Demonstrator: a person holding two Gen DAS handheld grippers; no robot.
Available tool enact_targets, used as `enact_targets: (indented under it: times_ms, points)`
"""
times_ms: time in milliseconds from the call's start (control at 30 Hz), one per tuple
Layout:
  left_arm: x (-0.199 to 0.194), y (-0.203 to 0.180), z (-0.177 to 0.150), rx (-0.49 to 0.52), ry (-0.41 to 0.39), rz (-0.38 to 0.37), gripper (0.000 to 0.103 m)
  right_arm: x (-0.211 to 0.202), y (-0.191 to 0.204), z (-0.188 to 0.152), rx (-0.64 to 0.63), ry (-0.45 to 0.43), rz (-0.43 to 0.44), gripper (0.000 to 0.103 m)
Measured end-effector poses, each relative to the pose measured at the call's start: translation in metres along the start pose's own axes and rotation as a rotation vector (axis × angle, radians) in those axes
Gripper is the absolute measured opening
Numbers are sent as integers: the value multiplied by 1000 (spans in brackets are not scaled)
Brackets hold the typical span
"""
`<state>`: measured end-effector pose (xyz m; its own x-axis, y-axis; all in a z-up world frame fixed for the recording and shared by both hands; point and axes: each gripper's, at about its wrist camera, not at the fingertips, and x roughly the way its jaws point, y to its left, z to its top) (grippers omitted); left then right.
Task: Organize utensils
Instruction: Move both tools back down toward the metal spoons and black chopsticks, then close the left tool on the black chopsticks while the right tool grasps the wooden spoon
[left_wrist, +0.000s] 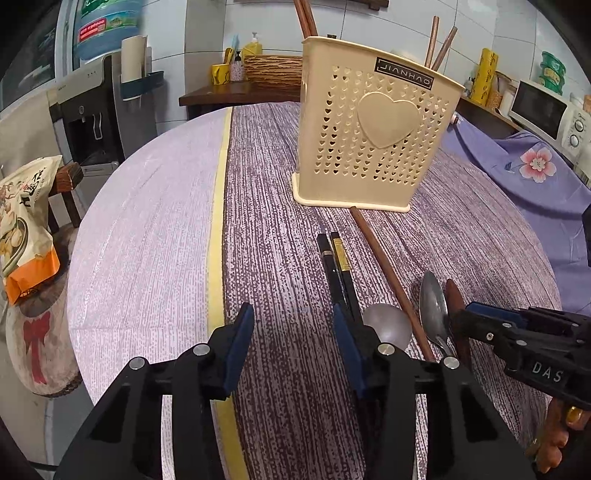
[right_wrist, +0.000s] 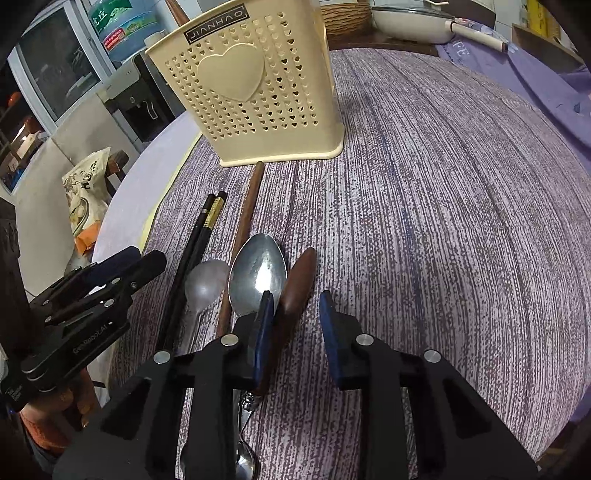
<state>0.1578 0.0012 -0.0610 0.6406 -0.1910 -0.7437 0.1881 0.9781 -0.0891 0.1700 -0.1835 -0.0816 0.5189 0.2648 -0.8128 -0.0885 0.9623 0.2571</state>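
A cream heart-pattern utensil holder (left_wrist: 376, 133) (right_wrist: 251, 85) stands on the striped tablecloth with brown chopsticks (left_wrist: 436, 40) inside. In front of it lie two black chopsticks (left_wrist: 338, 266) (right_wrist: 199, 236), one brown chopstick (left_wrist: 388, 273) (right_wrist: 243, 221), a small spoon (left_wrist: 388, 325) (right_wrist: 205, 280), a larger metal spoon (left_wrist: 434, 302) (right_wrist: 258, 273) and a dark wooden handle (left_wrist: 456, 306) (right_wrist: 301, 277). My left gripper (left_wrist: 293, 332) (right_wrist: 136, 262) is open, its right finger beside the black chopsticks. My right gripper (right_wrist: 295, 317) (left_wrist: 469, 314) is open, the wooden handle between its fingers by the left pad.
The table's rounded edge drops off at left, past a yellow stripe (left_wrist: 216, 229). A snack bag (left_wrist: 26, 229) sits on a stool there, near a water dispenser (left_wrist: 92, 110). Purple floral cloth (left_wrist: 535, 166), a microwave (left_wrist: 546, 114) and a pan (right_wrist: 410, 22) are at right and behind.
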Motion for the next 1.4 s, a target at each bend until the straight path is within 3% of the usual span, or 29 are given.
enact_targets:
  times_ms: [467,733,1067,1200,1300,1400]
  points:
    - [20,-14,16,6,45,-17,38,4,-6,6,27,-23,26,21]
    - [26,-18,22,16,61,-3,29,-3,-9,7,8,-48,0,21]
    - [34,-24,26,42,76,13,29,-20,-18,10,-3,-96,-27,20]
    - [39,-24,32,44,85,12,19,-31,-19,12,-24,-142,-70,20]
    - [42,-26,35,55,87,18,11,-41,-21,13,-23,-177,-54,19]
    - [43,-28,35,61,82,22,9,-47,-17,14,-44,-206,-60,19]
